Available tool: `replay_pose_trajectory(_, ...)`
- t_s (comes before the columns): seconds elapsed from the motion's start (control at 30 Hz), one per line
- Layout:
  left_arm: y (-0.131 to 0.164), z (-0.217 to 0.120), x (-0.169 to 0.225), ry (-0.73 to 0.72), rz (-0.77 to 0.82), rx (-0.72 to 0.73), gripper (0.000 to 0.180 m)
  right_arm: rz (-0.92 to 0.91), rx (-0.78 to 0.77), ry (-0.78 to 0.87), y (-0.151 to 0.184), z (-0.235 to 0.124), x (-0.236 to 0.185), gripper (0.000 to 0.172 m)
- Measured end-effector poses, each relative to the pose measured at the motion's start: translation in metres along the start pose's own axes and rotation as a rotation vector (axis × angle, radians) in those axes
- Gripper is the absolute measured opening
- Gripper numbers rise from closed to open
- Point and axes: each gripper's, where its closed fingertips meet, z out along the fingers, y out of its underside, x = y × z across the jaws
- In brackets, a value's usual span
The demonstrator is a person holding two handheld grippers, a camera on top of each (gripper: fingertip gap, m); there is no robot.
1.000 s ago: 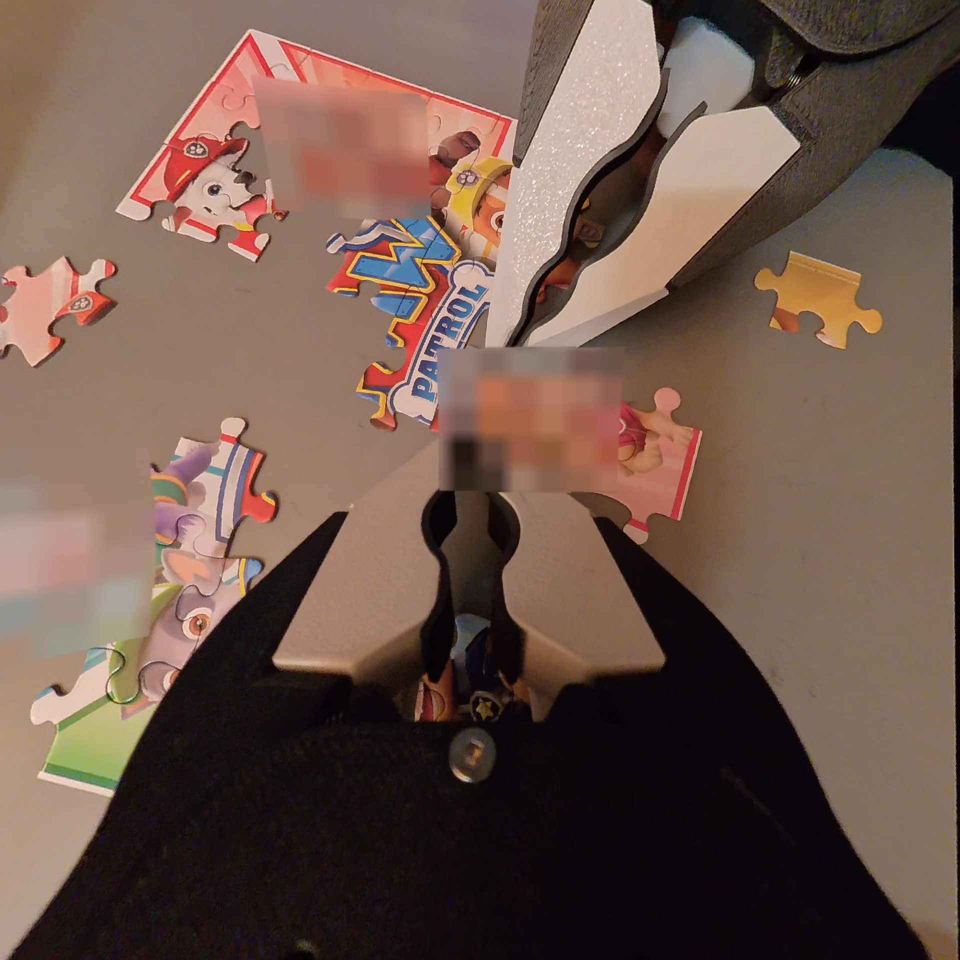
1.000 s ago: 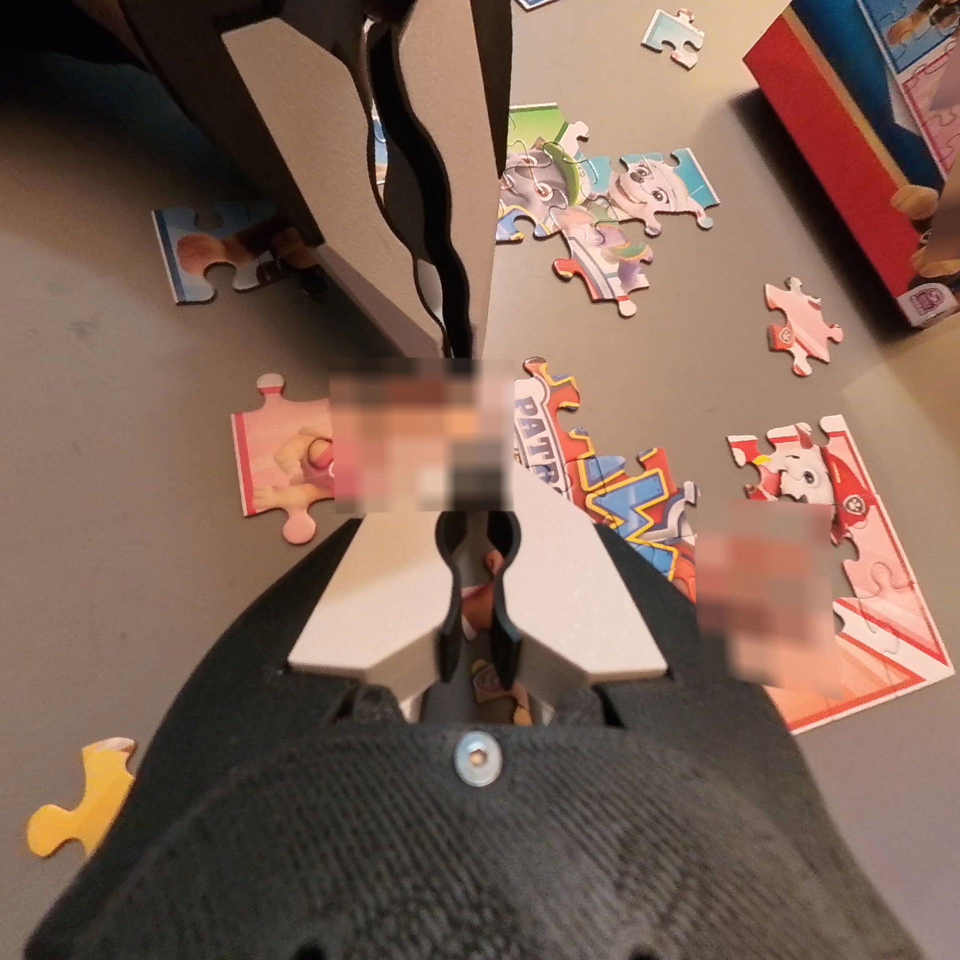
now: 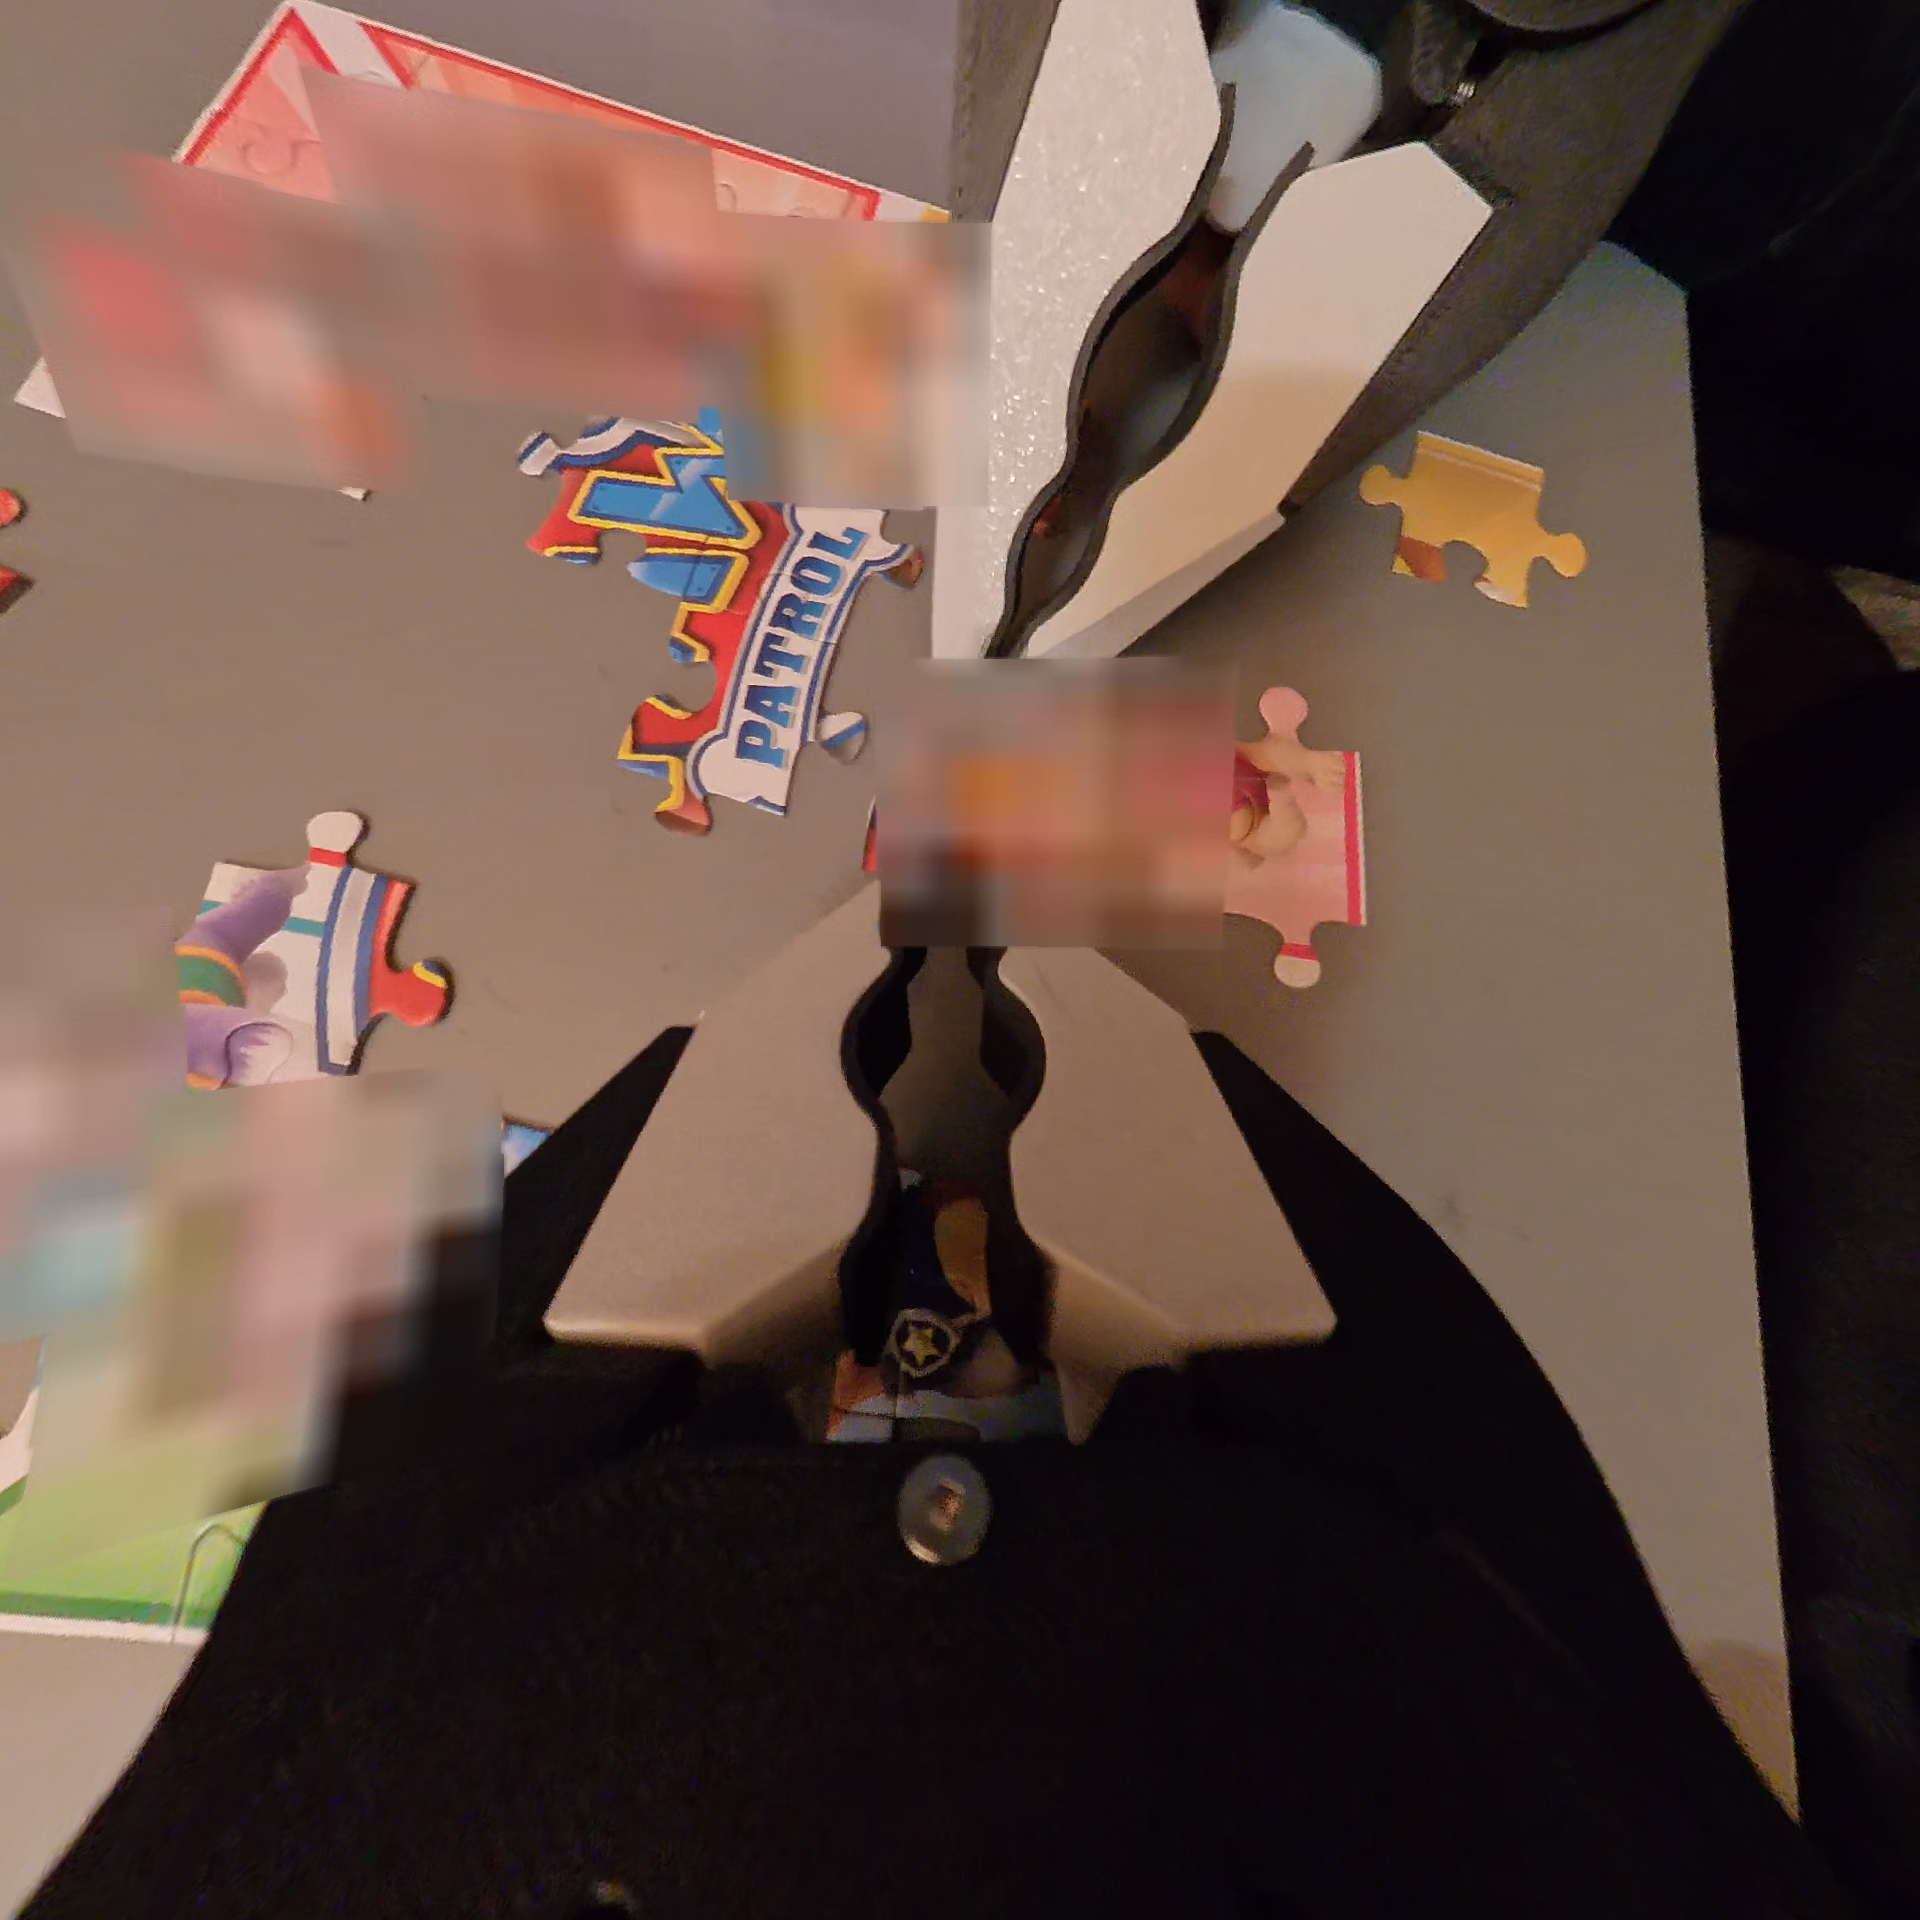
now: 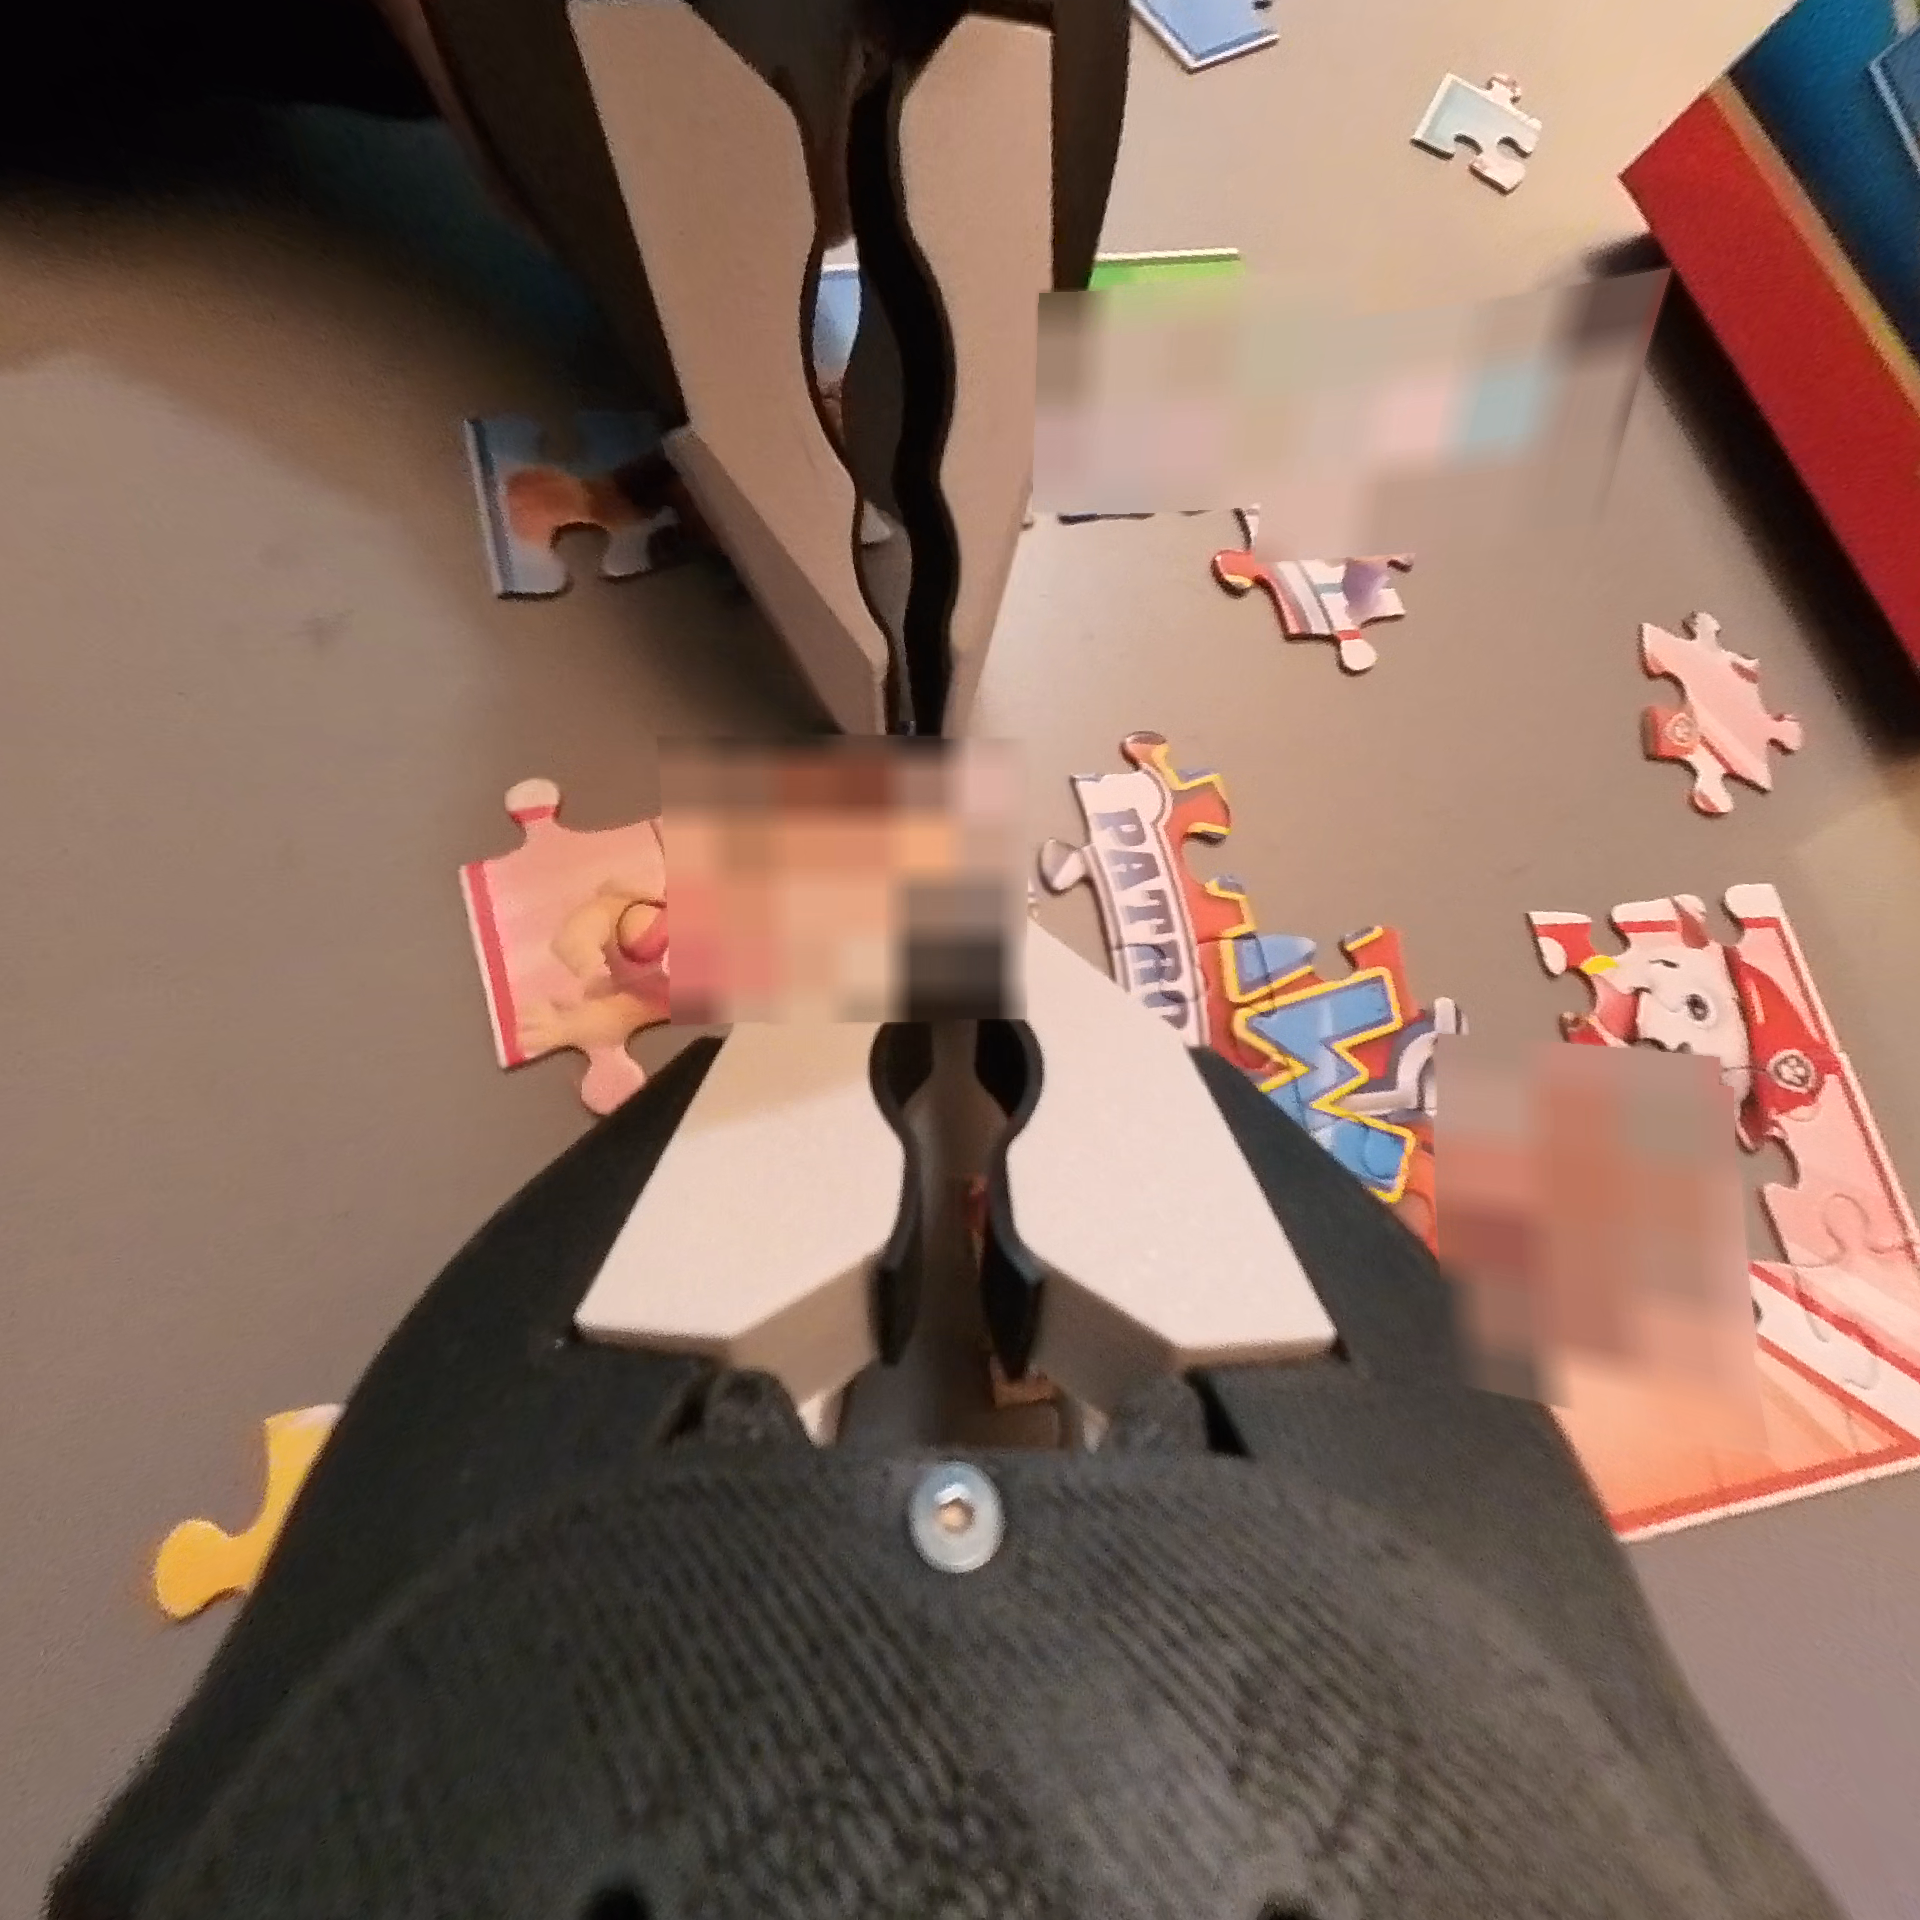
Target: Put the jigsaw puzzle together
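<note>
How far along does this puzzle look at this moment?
Done: a red-bordered corner section and a logo cluster are each joined, but lie apart on the table.

In hand: the left tool and right tool point tip to tip beside the pink edge piece; blur hides what lies there.

Left: the yellow piece, pale pink piece and light-blue piece lie loose.

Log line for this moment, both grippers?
left gripper: jaws together, tip at pink puzzle piece | right gripper: jaws together, tip at same piece | contact: hidden | table: loose pieces around
</note>
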Motion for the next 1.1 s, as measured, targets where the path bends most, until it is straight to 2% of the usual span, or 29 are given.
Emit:
replay_pose_trajectory(0.17, 0.001, -0.001, 0.008, 0.03, 0.033, -0.002, 0.001, -0.005, 0.072, 0.006, -0.01, -0.009, 0.001, 0.001)
replay_pose_trajectory(0.43, 0.004, 0.0, 0.026, 0.112, 0.078, -0.011, 0.002, 0.103, 0.239, 0.067, -0.026, -0.036, 0.026, 0.0)
replay_pose_trajectory(1.1, 0.001, -0.001, 0.025, 0.106, 0.076, 0.001, 0.006, 0.138, 0.271, 0.111, -0.026, -0.043, 0.037, 0.0)
